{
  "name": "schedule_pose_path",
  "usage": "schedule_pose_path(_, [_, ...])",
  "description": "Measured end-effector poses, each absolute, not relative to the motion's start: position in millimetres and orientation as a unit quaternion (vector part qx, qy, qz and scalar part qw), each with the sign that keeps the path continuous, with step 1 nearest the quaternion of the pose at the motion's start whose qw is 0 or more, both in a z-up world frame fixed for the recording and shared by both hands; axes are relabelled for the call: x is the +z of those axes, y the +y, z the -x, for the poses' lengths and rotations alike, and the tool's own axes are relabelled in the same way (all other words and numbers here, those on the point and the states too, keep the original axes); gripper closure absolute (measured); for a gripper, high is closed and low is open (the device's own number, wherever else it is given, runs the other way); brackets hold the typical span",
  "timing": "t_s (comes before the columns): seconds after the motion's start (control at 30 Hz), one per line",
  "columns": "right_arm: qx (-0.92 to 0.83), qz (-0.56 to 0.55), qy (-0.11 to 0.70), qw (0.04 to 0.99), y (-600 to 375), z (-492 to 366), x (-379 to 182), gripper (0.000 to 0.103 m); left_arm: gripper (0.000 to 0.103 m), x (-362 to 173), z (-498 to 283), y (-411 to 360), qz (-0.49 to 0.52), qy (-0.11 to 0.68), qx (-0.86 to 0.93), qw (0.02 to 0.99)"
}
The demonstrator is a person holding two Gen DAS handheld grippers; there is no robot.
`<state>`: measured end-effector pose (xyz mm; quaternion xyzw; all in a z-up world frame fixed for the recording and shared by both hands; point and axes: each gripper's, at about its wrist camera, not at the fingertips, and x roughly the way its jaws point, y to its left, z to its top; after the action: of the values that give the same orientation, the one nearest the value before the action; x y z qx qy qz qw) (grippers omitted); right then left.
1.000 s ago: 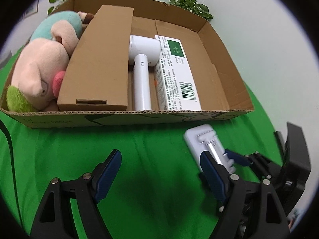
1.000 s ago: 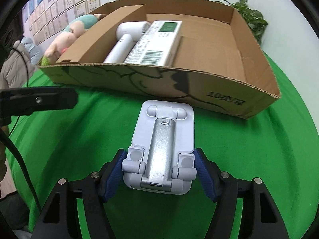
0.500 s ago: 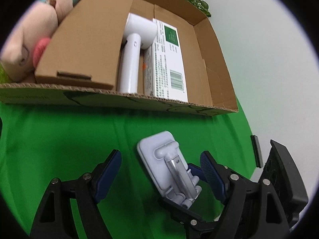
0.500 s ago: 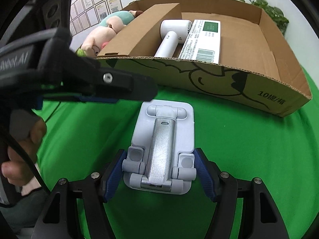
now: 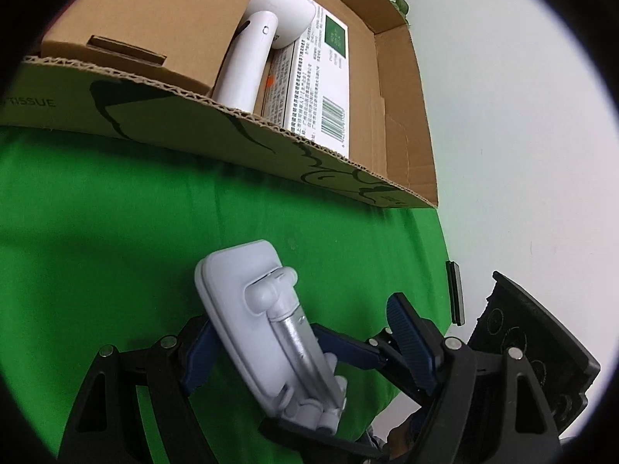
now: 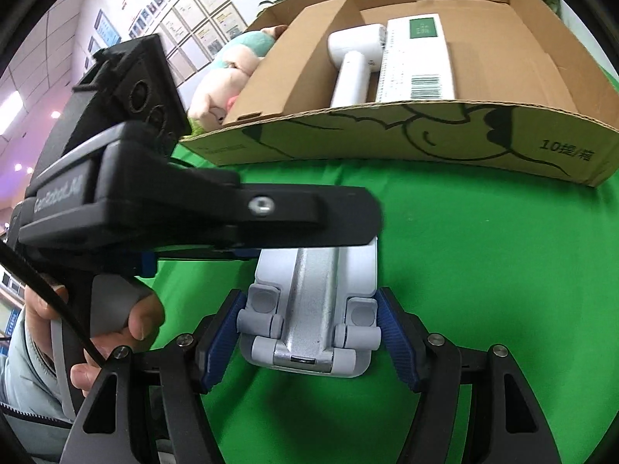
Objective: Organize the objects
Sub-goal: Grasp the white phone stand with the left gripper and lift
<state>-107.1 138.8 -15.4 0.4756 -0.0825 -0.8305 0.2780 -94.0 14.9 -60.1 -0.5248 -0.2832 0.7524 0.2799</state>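
A white and grey folding phone stand (image 6: pixel 309 309) with a metal arm hangs just above the green cloth (image 6: pixel 483 251). My right gripper (image 6: pixel 309 332) is shut on its hinged near end, both blue pads pressed to its sides. My left gripper (image 5: pixel 300 336) is open and straddles the stand (image 5: pixel 247 309) from the left. Its left pad sits by the stand's edge and its right pad stands apart. In the right wrist view the left gripper (image 6: pixel 348 224) lies across the stand's far end and hides it.
A shallow cardboard box (image 6: pixel 387 131) stands behind. It holds a white hair dryer (image 6: pixel 352 73), a white carton with a green label (image 6: pixel 418 62), a cardboard divider (image 6: pixel 294 65) and a plush toy (image 6: pixel 220 85). A person's hand (image 6: pixel 116 324) holds the left gripper.
My left gripper has swung down and over to the stand, and its fingers now straddle it. The right gripper keeps its grip and has barely shifted.
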Motion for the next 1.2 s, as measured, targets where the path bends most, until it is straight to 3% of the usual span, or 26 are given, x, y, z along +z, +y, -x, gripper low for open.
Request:
schedule_pose_path(0.1, [-0.828,-0.475,-0.079,0.286,135,104,-14,0.037,0.036,-62,92,15,0.525,-0.289,0.748,0.286])
schedule_pose_path(0.33, [-0.829,-0.473,-0.065,0.291,129,97,-10,0.038,0.040,-61,88,9,0.521,-0.304,0.741,0.294])
schedule_pose_path(0.67, [-0.836,-0.463,-0.067,0.288,134,85,2,0.038,0.079,-59,87,7,0.514,-0.301,0.746,0.297])
schedule_pose_path(0.93, [-0.848,-0.442,-0.062,0.285,137,74,11,0.039,0.080,-42,85,8,0.495,-0.286,0.762,0.304])
schedule_pose_path(1.2, [-0.876,-0.390,-0.067,0.277,137,79,38,0.040,0.080,10,88,27,0.453,-0.230,0.797,0.325])
